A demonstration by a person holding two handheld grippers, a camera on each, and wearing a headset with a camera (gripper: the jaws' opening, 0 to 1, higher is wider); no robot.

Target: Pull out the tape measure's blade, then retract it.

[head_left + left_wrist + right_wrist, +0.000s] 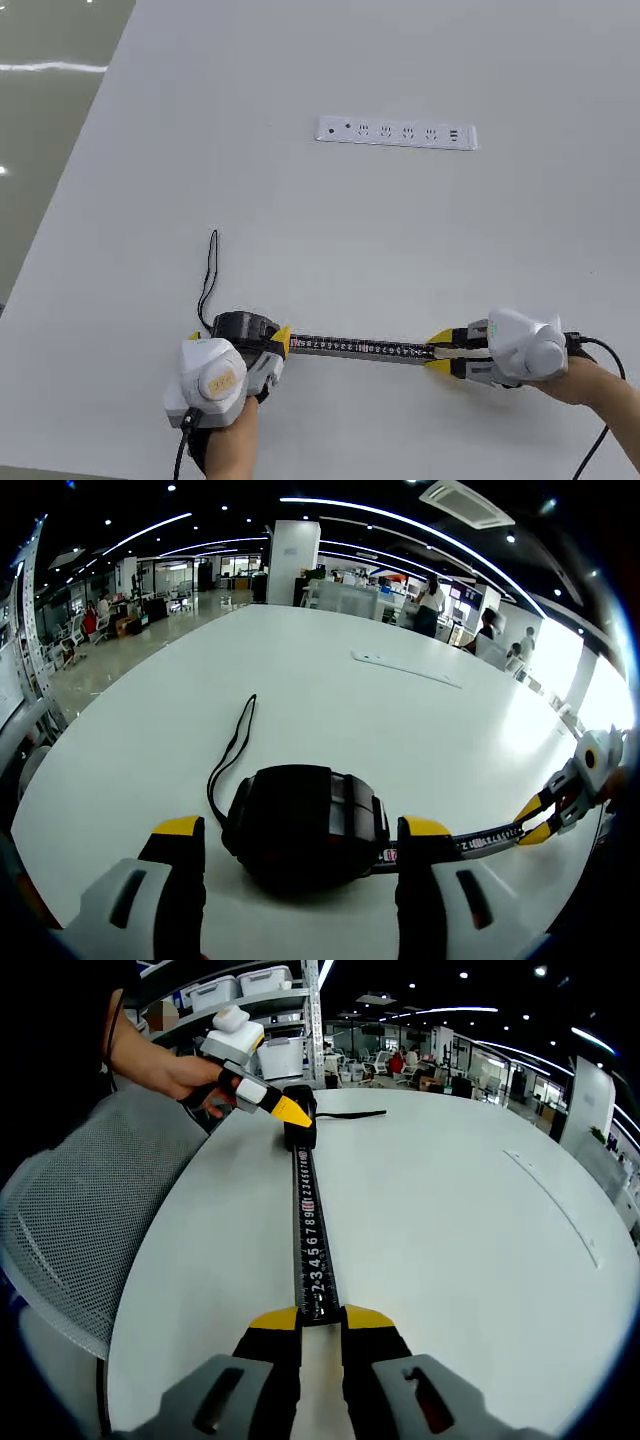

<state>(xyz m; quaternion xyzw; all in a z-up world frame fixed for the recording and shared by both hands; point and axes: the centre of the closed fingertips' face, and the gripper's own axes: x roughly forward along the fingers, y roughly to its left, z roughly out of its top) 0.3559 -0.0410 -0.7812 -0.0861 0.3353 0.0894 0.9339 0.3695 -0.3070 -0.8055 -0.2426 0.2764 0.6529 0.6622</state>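
The black tape measure case [243,327] lies on the white table [330,230] near its front edge. My left gripper [240,340] is shut on the case [305,825], a yellow-tipped finger on each side. The numbered blade [360,348] runs out flat to the right, where my right gripper [440,352] is shut on its end. In the right gripper view the blade [312,1230] stretches from my closed jaws [320,1318] to the far case [300,1130]. The case's black wrist strap [210,275] trails away across the table.
A white power strip [397,132] lies farther back on the table. The table's left edge [60,200] borders a grey floor. A mesh chair back [60,1220] stands by the table's edge. Shelves, desks and people [432,600] fill the room behind.
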